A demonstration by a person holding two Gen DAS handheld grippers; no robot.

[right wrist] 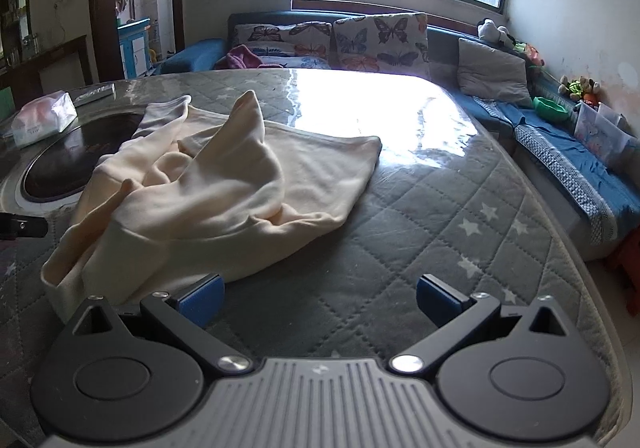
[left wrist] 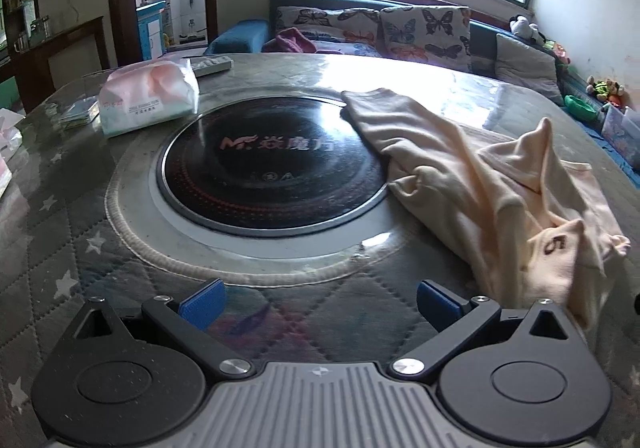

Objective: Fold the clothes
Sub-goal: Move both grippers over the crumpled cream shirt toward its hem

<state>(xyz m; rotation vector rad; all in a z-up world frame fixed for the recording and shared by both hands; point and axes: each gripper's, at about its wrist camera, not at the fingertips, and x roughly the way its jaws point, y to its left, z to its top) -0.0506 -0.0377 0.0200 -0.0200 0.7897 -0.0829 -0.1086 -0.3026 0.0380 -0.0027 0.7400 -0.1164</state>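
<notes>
One cream garment [left wrist: 480, 175] lies crumpled on the table [left wrist: 280, 312], on the side nearer the right gripper. One sleeve or edge extends over the rim of the single black round hotplate [left wrist: 264, 163] set into the table centre. A small tag printed "5" shows on the near fold. In the right wrist view the garment [right wrist: 208, 191] rises in one peak at the middle and spreads flat toward the window side.

Other items, counted: one soft tissue pack [left wrist: 148, 95] on the far left of the table, one remote control [left wrist: 212, 64] just behind it, and two butterfly-print cushions [left wrist: 424, 32] on the sofa beyond the table.

The left gripper [left wrist: 318, 302] hovers low over the quilted table cover, level and aimed across the hotplate. Its two blue pads [left wrist: 202, 302] stand wide apart with nothing between them; the garment lies just beside the right-hand pad without being gripped.

The right gripper [right wrist: 318, 298] hovers low over the table, level. Its jaws stand wide apart and empty; the garment hem lies just beside its left-hand pad.
</notes>
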